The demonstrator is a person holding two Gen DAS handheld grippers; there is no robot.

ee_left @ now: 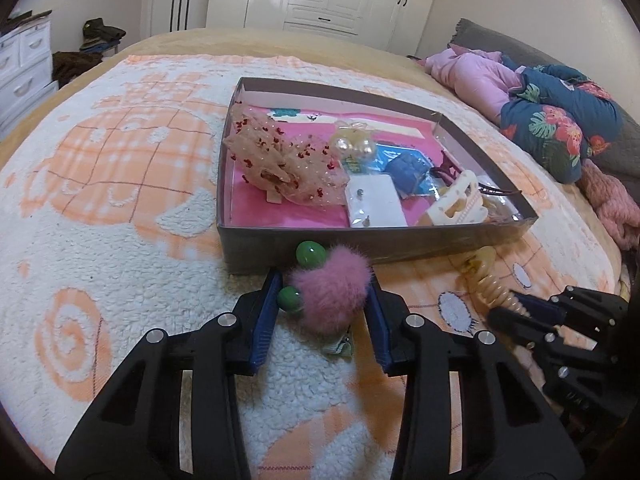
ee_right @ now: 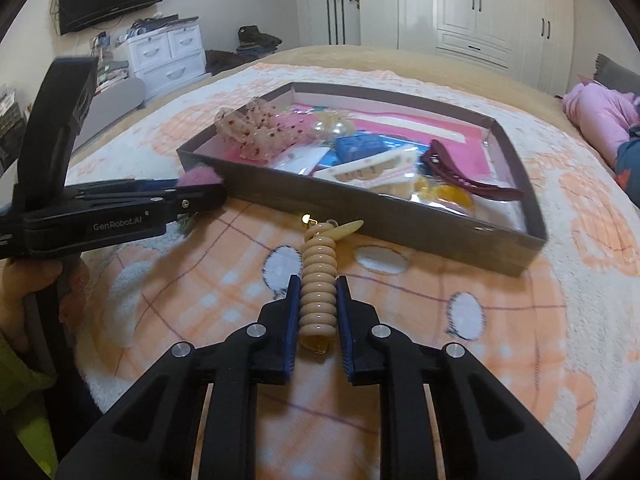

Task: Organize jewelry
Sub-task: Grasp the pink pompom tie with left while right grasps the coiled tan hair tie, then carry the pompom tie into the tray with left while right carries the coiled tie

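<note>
A pink fluffy pom-pom hair tie (ee_left: pixel 332 292) with green beads (ee_left: pixel 289 298) lies on the blanket just in front of the grey box (ee_left: pixel 360 242). My left gripper (ee_left: pixel 323 280) is shut on it, with a blue pad against each side. In the right wrist view, my right gripper (ee_right: pixel 318 280) is shut on a beige spiral hair tie (ee_right: pixel 318 276) lying on the blanket, its cream tip pointing toward the box wall (ee_right: pixel 360 216). The box holds a sheer bow (ee_left: pixel 280 160), pearl pieces (ee_left: pixel 356 144), a white earring card (ee_left: pixel 374 200), a cream claw clip (ee_left: pixel 456 200) and a maroon clip (ee_right: pixel 464 172).
The bed carries an orange-and-white fleece blanket (ee_left: pixel 120 200). Heaped clothes (ee_left: pixel 552 120) lie along its right side. White drawers (ee_right: pixel 168 56) and wardrobes (ee_right: pixel 480 8) stand beyond the bed. A person's hand (ee_right: pixel 24 288) holds the left gripper (ee_right: pixel 212 194) close beside the right one.
</note>
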